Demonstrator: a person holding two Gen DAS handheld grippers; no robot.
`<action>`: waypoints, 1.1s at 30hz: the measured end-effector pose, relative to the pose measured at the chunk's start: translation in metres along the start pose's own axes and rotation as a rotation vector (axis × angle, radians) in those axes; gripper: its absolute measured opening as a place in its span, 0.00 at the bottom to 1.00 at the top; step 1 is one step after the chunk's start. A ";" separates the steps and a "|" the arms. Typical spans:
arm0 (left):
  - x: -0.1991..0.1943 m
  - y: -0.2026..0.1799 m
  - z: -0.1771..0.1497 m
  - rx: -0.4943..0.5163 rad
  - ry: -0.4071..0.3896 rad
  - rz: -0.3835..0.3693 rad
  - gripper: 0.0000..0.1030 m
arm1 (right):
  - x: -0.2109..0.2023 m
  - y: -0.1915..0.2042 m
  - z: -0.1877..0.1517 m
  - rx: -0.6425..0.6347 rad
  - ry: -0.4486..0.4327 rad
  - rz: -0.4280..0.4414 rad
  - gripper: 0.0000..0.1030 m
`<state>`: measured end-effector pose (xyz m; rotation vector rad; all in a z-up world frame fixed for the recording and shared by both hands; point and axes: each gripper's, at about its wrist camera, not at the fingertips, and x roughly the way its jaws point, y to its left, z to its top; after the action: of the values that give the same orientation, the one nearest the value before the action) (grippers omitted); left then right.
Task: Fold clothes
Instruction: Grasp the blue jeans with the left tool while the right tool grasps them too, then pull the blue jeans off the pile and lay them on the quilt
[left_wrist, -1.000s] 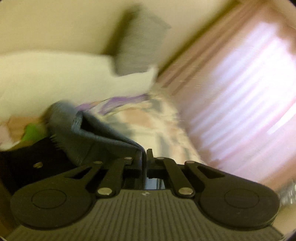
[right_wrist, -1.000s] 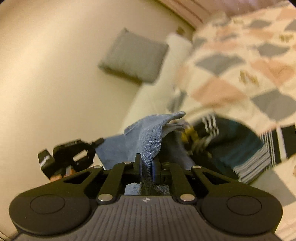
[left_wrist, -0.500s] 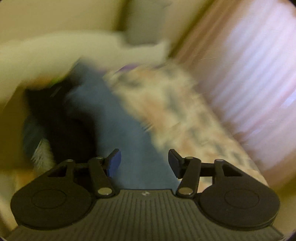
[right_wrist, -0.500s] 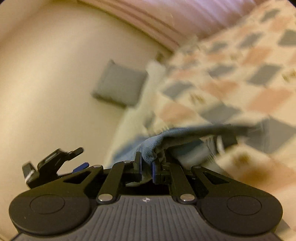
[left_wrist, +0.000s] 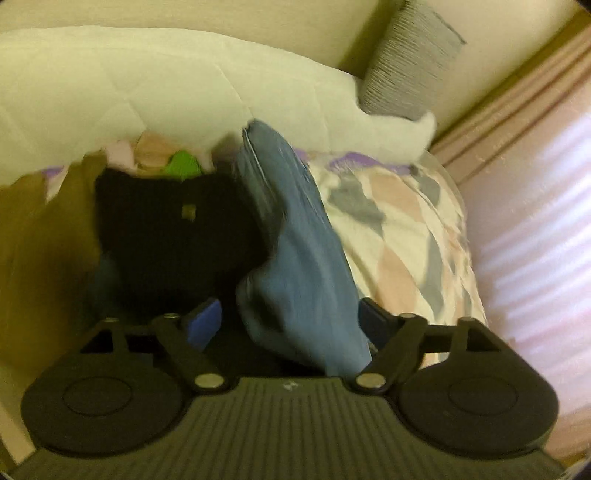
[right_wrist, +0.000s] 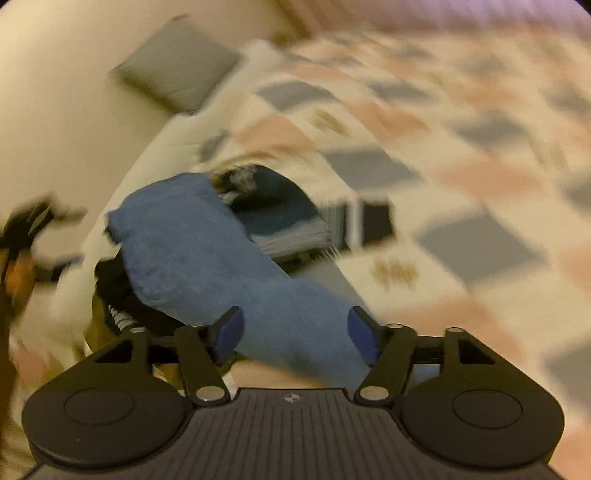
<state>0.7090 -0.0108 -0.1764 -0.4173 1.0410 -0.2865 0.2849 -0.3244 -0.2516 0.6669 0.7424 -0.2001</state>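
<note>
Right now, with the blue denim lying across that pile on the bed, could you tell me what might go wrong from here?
1. The blue denim garment lies bunched over the dark clothes pile, not flat, so its fold may sag or slip apart.
2. Both the left gripper and the right gripper are opening with denim between the fingers; cloth could catch on a pad and drag as they pull away.
3. Both views are blurred, so judging the garment's edges is unreliable.

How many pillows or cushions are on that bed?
2: a white pillow along the wall and a grey cushion propped upright beside it, by the curtain. More may be hidden outside the views.
</note>
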 end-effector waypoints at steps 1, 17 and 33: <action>0.013 0.000 0.015 0.007 0.002 0.018 0.77 | 0.008 0.014 0.003 -0.055 0.000 0.011 0.69; 0.164 0.007 0.101 0.078 0.185 -0.018 0.33 | 0.169 0.217 0.068 -0.649 -0.071 0.142 0.69; -0.081 -0.110 -0.074 0.543 -0.143 -0.417 0.24 | 0.038 0.103 0.050 -0.427 -0.294 -0.085 0.06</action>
<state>0.6017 -0.0890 -0.0950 -0.1534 0.6901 -0.8762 0.3817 -0.2735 -0.1997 0.1925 0.5071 -0.2039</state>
